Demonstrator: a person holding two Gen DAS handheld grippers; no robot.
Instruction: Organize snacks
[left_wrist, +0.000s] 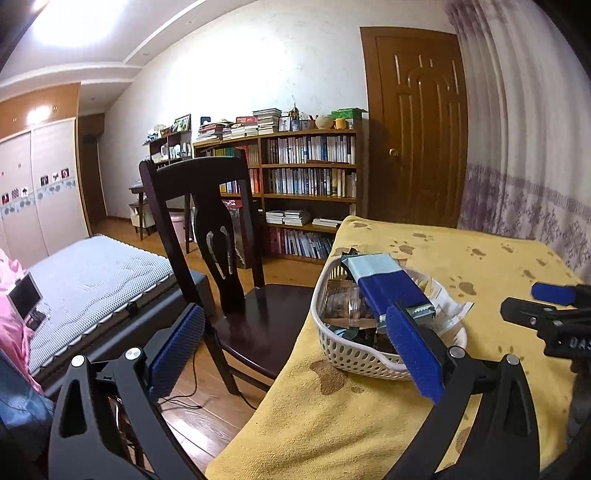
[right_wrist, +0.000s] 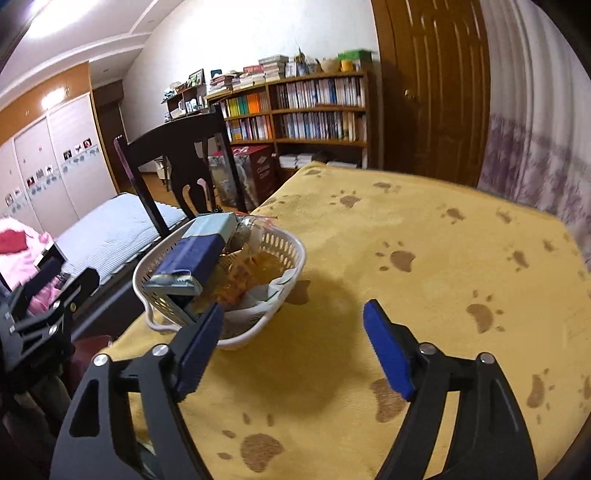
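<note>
A white perforated basket (left_wrist: 354, 354) (right_wrist: 291, 247) sits near the left edge of the yellow paw-print table. It holds several snack packs. A long blue and pale-blue pack (left_wrist: 388, 284) (right_wrist: 199, 251) lies on top, its silver crimped end toward me. An orange-tinted clear wrapper (right_wrist: 247, 269) and a white packet (left_wrist: 450, 306) lie beside it. My left gripper (left_wrist: 295, 350) is open, its right finger at the basket's near rim, its left finger over the chair. My right gripper (right_wrist: 295, 350) is open above the bare cloth, just right of the basket, holding nothing. It also shows at the right edge (left_wrist: 546, 306).
A dark wooden chair (left_wrist: 221, 236) (right_wrist: 177, 162) stands against the table's left side. A bed (left_wrist: 96, 273) lies further left. Bookshelves (left_wrist: 306, 173) and a brown door (left_wrist: 417, 122) line the far wall. A curtain (left_wrist: 535, 184) hangs right. The yellow cloth (right_wrist: 424, 258) spreads right of the basket.
</note>
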